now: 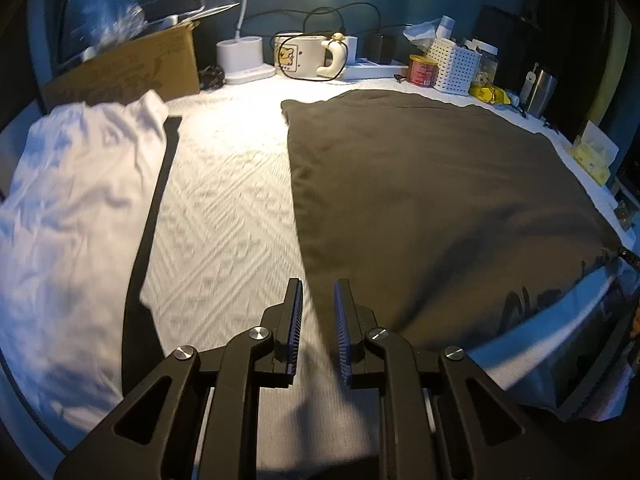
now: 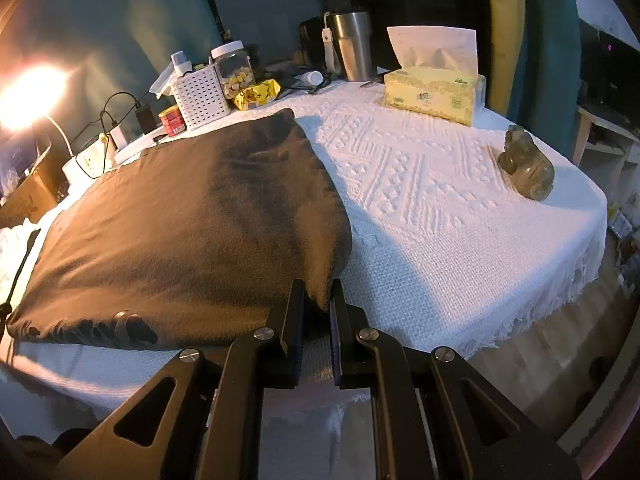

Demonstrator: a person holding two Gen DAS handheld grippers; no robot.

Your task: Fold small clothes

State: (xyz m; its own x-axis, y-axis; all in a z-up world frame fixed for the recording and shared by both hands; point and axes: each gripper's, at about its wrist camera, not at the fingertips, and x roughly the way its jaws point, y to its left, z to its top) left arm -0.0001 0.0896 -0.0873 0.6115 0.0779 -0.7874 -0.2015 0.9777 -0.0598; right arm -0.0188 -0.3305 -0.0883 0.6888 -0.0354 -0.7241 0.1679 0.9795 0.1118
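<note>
A dark brown garment [image 1: 440,200] lies flat on the white textured tablecloth [image 1: 224,200], with a dark print along its near edge. My left gripper [image 1: 318,292] hovers at the garment's near left corner; it is open and its pads press on nothing. In the right wrist view the same garment [image 2: 192,232] fills the left half. My right gripper [image 2: 318,292] is shut on its near right corner, and the fabric bunches up between the pads. A white garment [image 1: 72,220] with a black strip [image 1: 152,220] along its edge lies rumpled at the far left.
Along the back stand a cardboard box [image 1: 132,68], a mug [image 1: 300,56], a white perforated basket [image 2: 202,96], a steel tumbler [image 2: 354,46] and a tissue box [image 2: 432,92]. A stone figurine [image 2: 526,164] sits at the right, near the fringed table edge [image 2: 540,304]. A lamp [image 2: 28,96] glares at the left.
</note>
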